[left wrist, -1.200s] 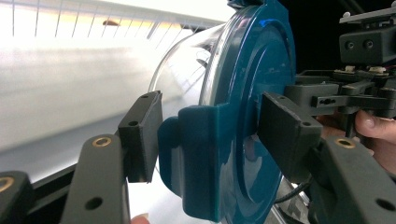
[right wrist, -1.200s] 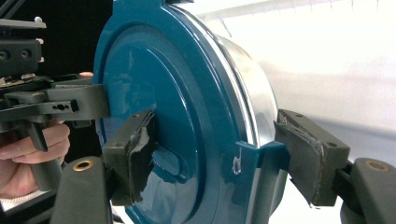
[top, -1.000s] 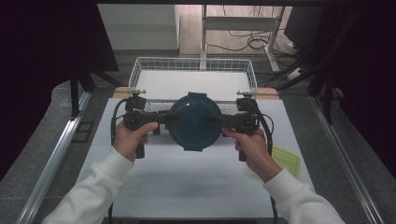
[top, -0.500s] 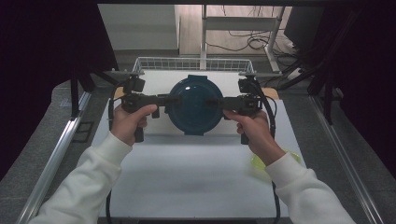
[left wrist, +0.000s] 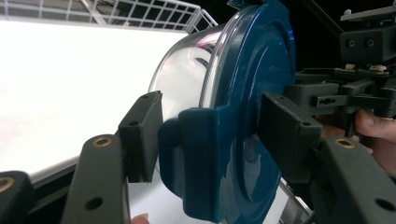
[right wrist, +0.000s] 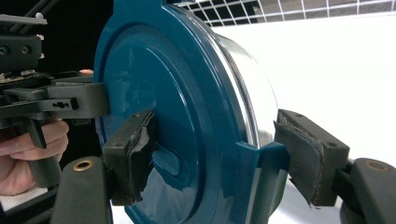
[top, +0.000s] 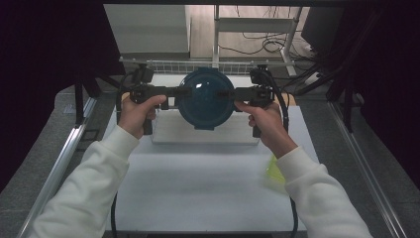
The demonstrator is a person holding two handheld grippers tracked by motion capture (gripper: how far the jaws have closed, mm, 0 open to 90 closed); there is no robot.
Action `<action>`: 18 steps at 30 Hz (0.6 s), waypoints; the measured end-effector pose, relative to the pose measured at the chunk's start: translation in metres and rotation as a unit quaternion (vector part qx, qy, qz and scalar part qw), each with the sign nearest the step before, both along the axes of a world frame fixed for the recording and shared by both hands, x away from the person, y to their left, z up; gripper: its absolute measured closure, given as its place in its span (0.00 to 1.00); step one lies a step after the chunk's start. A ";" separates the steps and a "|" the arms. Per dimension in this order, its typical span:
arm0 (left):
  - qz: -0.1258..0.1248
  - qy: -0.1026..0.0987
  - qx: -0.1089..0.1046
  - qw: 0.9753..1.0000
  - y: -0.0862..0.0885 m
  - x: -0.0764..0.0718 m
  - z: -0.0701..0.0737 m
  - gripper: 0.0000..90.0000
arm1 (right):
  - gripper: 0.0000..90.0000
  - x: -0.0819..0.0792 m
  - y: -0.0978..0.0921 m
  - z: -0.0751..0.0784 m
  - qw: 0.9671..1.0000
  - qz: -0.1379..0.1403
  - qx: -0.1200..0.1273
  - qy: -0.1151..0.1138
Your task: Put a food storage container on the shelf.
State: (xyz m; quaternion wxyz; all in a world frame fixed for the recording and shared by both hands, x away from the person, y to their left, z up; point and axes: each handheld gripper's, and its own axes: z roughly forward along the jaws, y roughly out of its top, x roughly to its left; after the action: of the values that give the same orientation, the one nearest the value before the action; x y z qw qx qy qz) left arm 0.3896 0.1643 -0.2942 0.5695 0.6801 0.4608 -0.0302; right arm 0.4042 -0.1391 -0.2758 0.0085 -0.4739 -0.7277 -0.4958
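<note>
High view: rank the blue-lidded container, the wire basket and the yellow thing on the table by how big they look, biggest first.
1. Wire basket: widest, though the container hides much of it.
2. Blue-lidded container: held up nearer the camera between both grippers, so it may look larger than it is.
3. Yellow thing: plainly smallest, blurred, partly behind the right sleeve.

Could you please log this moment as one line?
left claw: gripping | right claw: gripping | round glass container with blue lid: held above table, nearing white wire basket
</note>
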 end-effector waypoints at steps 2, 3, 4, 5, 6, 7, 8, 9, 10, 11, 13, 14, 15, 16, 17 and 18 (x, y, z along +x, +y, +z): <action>0.000 -0.002 0.001 1.000 0.001 0.006 0.002 0.46 | 0.33 0.005 0.001 0.001 1.000 -0.001 0.003 -0.001; 0.000 -0.001 -0.002 1.000 0.002 0.010 0.003 0.46 | 0.33 0.008 0.001 0.002 1.000 -0.001 0.003 -0.003; 0.001 0.000 -0.004 1.000 0.003 0.013 0.003 0.46 | 0.33 0.011 0.002 0.003 1.000 -0.003 0.003 -0.003; 0.001 0.000 -0.004 1.000 0.003 0.013 0.003 0.46 | 0.33 0.014 0.003 0.004 1.000 -0.003 0.002 -0.004; 0.001 -0.002 -0.004 1.000 0.004 0.016 0.003 0.46 | 0.33 0.017 0.003 0.005 1.000 -0.003 0.002 -0.003; 0.001 -0.003 -0.004 1.000 0.005 0.019 0.004 0.46 | 0.33 0.017 0.003 0.005 1.000 -0.003 0.002 -0.003; 0.003 -0.004 -0.006 1.000 0.006 0.022 0.004 0.46 | 0.33 0.024 0.005 0.006 1.000 -0.003 0.004 -0.002; 0.004 -0.003 -0.007 1.000 0.006 0.025 0.004 0.46 | 0.33 0.024 0.005 0.006 1.000 -0.003 0.004 -0.002; 0.005 -0.003 -0.008 1.000 0.007 0.028 0.005 0.46 | 0.33 0.031 0.007 0.008 1.000 -0.002 0.001 0.000; 0.005 -0.004 -0.010 1.000 0.008 0.030 0.005 0.46 | 0.33 0.031 0.007 0.008 1.000 -0.002 0.001 0.000; 0.004 -0.003 -0.014 1.000 0.009 0.036 0.006 0.46 | 0.33 0.036 0.008 0.010 1.000 -0.001 -0.001 -0.002; 0.003 -0.003 -0.016 1.000 0.009 0.040 0.006 0.46 | 0.33 0.038 0.008 0.011 1.000 -0.002 -0.002 -0.004; 0.003 -0.002 -0.017 1.000 0.009 0.042 0.006 0.46 | 0.33 0.041 0.009 0.012 1.000 -0.004 -0.003 -0.006; 0.003 -0.001 -0.019 1.000 0.009 0.048 0.005 0.46 | 0.33 0.046 0.008 0.013 1.000 -0.006 -0.004 -0.005; 0.003 -0.001 -0.019 1.000 0.009 0.048 0.005 0.46 | 0.33 0.046 0.008 0.013 1.000 -0.006 -0.004 -0.005; 0.001 0.001 -0.019 1.000 0.009 0.051 0.004 0.46 | 0.33 0.048 0.008 0.013 1.000 -0.007 -0.004 -0.004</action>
State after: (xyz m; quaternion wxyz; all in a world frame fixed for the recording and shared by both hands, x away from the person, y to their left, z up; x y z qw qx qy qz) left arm 0.4408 0.1733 -0.2902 0.5817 0.6688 0.4612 -0.0392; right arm 0.4523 -0.1306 -0.2631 -0.0003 -0.4768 -0.7266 -0.4947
